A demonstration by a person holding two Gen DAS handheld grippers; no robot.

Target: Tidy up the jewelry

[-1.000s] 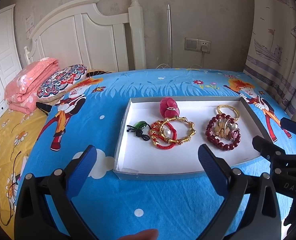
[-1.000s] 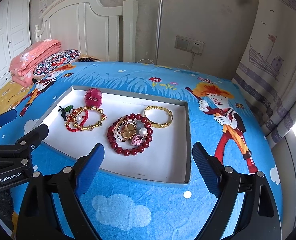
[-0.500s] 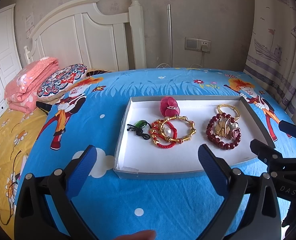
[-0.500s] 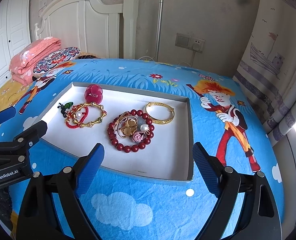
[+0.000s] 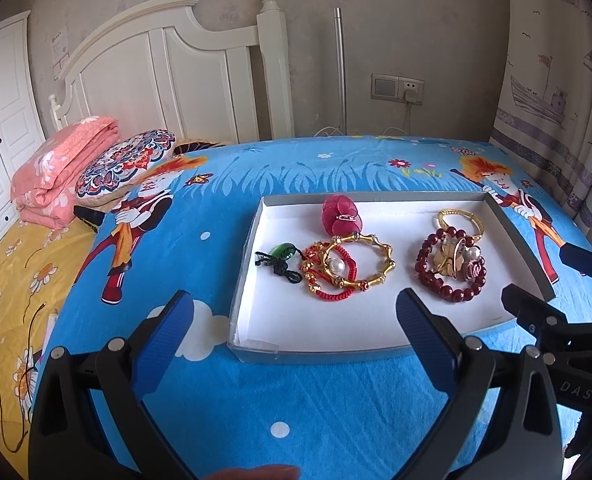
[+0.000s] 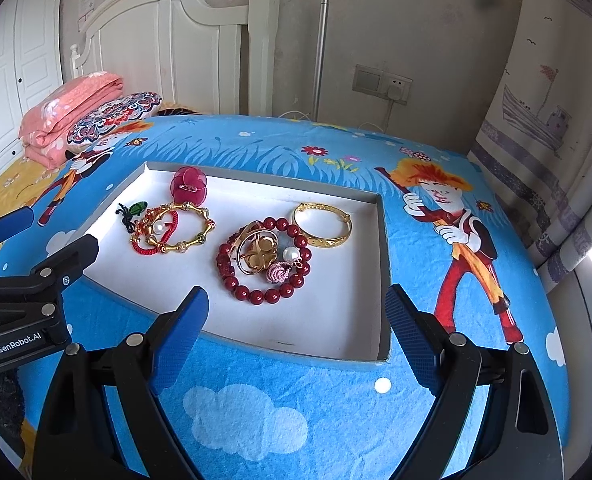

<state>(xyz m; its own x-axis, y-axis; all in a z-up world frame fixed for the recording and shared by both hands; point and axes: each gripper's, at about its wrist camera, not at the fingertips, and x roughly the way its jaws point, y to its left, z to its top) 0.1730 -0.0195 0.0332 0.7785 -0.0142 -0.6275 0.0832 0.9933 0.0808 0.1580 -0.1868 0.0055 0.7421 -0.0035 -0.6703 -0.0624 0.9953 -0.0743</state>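
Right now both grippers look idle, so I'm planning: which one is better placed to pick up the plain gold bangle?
Right. The gold bangle lies at the tray's right end, nearer the open right gripper; the left gripper faces the red-cord cluster.

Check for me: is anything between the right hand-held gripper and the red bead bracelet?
Nothing visible blocks it. The right hand-held gripper is open, with only bare tray floor before the red bead bracelet. Gold pieces lie inside its loop.
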